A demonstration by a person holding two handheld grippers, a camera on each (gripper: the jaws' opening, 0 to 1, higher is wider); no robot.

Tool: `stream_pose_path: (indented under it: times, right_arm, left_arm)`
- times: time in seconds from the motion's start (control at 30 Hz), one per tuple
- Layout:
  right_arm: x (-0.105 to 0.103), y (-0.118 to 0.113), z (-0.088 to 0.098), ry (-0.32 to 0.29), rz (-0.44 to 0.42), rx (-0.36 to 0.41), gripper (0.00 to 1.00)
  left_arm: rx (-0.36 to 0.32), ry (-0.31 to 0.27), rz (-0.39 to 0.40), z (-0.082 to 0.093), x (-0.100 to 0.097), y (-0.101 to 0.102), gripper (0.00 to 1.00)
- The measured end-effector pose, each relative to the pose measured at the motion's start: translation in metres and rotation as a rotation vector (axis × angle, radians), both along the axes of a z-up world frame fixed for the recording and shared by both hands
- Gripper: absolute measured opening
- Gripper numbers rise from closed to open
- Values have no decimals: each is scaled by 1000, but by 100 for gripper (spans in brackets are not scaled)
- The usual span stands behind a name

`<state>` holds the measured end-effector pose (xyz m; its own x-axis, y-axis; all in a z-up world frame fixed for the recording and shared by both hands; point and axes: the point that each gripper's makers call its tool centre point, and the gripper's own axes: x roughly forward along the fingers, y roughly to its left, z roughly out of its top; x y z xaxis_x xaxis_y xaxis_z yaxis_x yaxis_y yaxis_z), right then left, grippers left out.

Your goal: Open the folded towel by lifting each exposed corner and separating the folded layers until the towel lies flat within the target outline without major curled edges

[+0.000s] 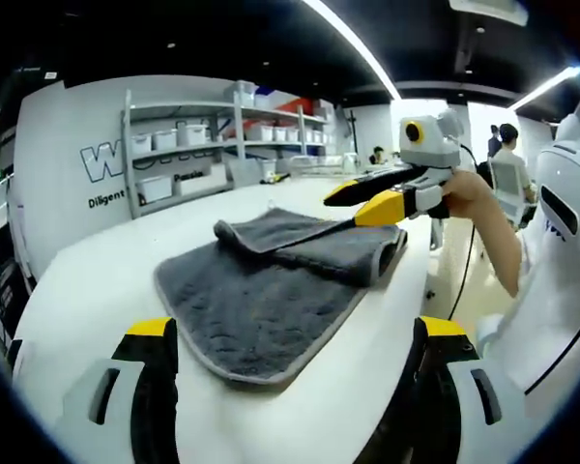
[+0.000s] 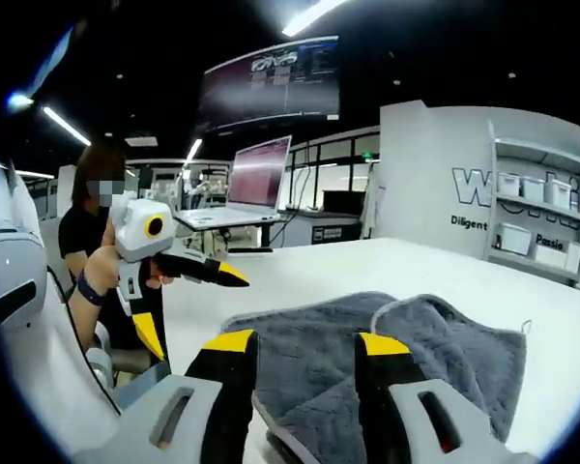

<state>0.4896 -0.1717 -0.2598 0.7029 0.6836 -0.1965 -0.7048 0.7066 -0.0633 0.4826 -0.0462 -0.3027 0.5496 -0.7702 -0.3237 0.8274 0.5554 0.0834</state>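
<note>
We have the grey towel [image 1: 271, 290] lying on the white worktop [image 1: 87, 290], still partly folded: a top layer is doubled back across its far half, with a raised curl at one corner. Our right tongs [image 1: 353, 208] reach in over that folded layer with jaws spread and only a narrow gap between the tips, holding nothing that we can see. Our left tongs [image 1: 290, 387] hover at the near edge, jaws wide apart and empty; they also appear in the right gripper view [image 2: 208, 275], off to the side of the towel. To do this step well, we should pinch only the top layer at its curled corner, lift it just clear, and draw it outward while the left tongs pin the lower layer.
</note>
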Motion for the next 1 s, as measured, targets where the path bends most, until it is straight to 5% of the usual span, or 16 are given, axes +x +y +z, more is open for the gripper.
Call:
stream_pose_path:
  times: [0.47, 1.0]
  right_arm:
    - [-7, -72, -8, -10, -182, -47, 60]
    - [-24, -117, -16, 9, -297, -57, 75]
  left_arm:
    - [-2, -2, -7, 1, 1, 0, 99]
    - [-2, -5, -9, 2, 0, -1, 99]
